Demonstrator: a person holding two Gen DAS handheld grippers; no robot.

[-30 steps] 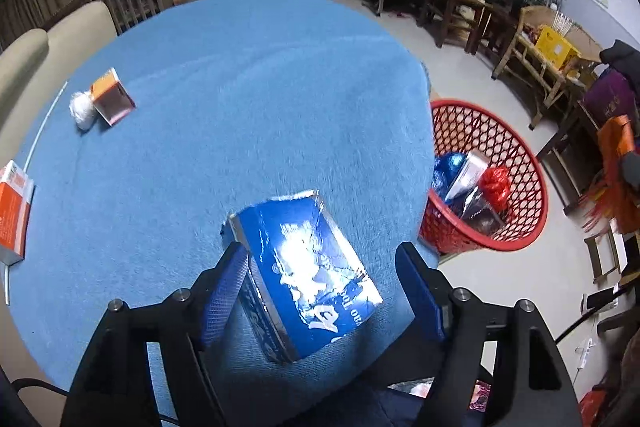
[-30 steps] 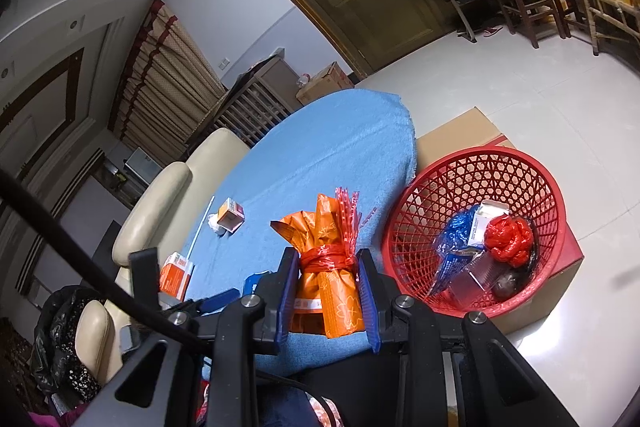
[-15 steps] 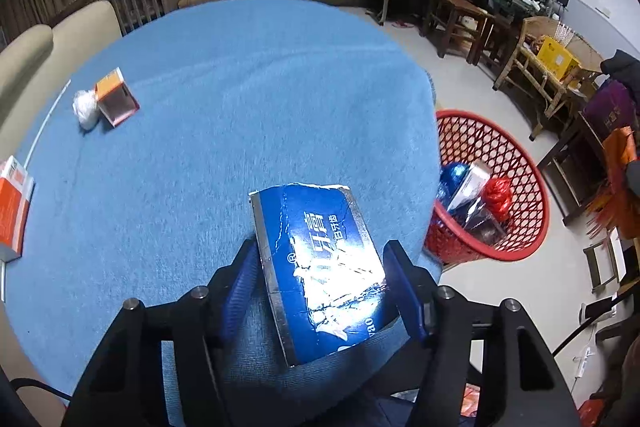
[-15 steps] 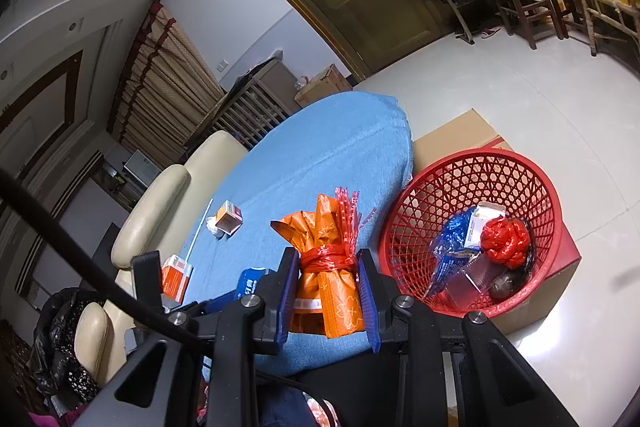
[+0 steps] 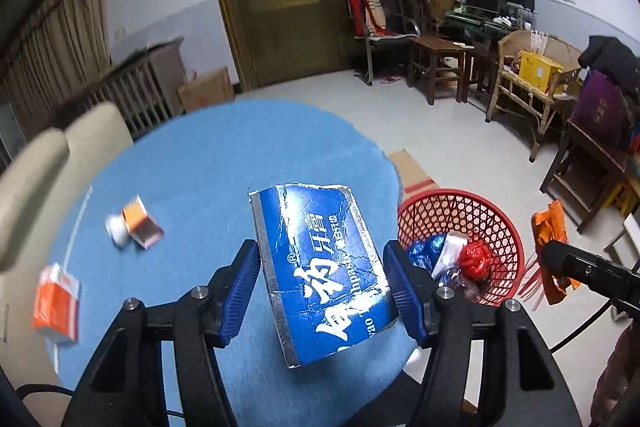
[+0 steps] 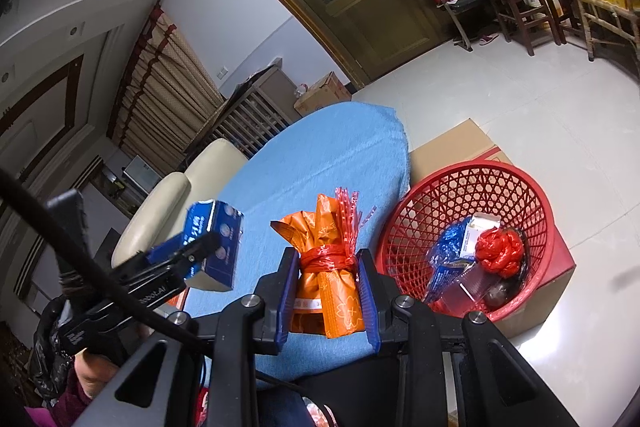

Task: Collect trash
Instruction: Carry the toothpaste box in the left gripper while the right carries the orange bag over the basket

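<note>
A torn blue toothpaste box (image 5: pixel 320 267) hangs above the blue round table (image 5: pixel 208 155), and my left gripper (image 5: pixel 320 261) is shut on its sides. From the right wrist view the same box (image 6: pixel 216 243) and left gripper (image 6: pixel 192 247) show raised at the left. My right gripper (image 6: pixel 328 279) is shut on an orange packet (image 6: pixel 332 283) tied with a red band, held over the table's near edge. The red mesh basket (image 6: pixel 472 171) stands on the floor to the right, with blue, white and red trash inside. It also shows in the left wrist view, the basket (image 5: pixel 496 215) lying right of the box.
On the table's left lie a small orange box (image 5: pixel 142 223) beside a white ball (image 5: pixel 117 227), and another orange box (image 5: pixel 54 301). A cream sofa (image 5: pixel 52 163) borders the table. The basket rests on a cardboard box (image 6: pixel 460 143). Wooden chairs (image 5: pixel 440 67) line the far wall.
My left gripper's fingers closed onto the blue box and lifted it off the table, with the view tilting upward. The right gripper and its orange packet stayed put.
</note>
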